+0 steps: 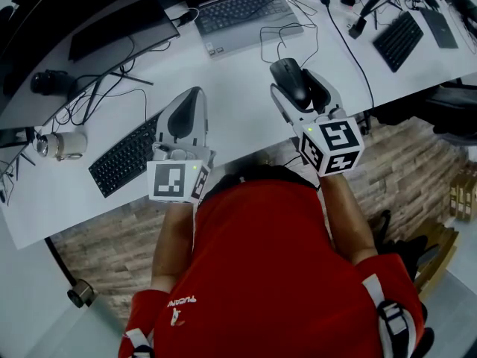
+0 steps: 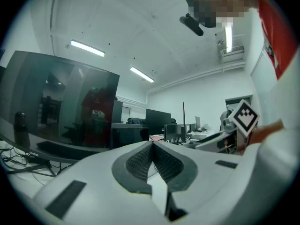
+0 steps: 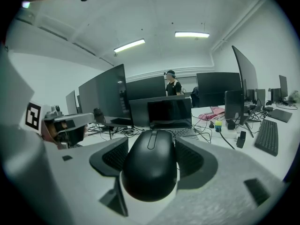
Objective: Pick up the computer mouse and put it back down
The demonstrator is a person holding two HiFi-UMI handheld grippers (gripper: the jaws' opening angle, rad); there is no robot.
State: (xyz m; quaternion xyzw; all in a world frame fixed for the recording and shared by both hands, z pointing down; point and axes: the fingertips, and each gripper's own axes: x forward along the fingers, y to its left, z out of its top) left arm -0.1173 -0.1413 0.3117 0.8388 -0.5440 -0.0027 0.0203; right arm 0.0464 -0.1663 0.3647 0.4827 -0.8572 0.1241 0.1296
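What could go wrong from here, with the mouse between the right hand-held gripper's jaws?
1. Slip: the right hand-held gripper has its pads on only the smooth, rounded sides of the computer mouse, so it could squirt out or twist.
2. Snag: the mouse cable runs off in loops toward the laptop. It may tug the mouse askew as it is set on the desk.

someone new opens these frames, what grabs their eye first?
The black computer mouse, clamped between the pads of the right tool near the front edge of the white desk. Next, the left tool, shut and empty beside a black keyboard, and the tangle of cables around the laptop behind.
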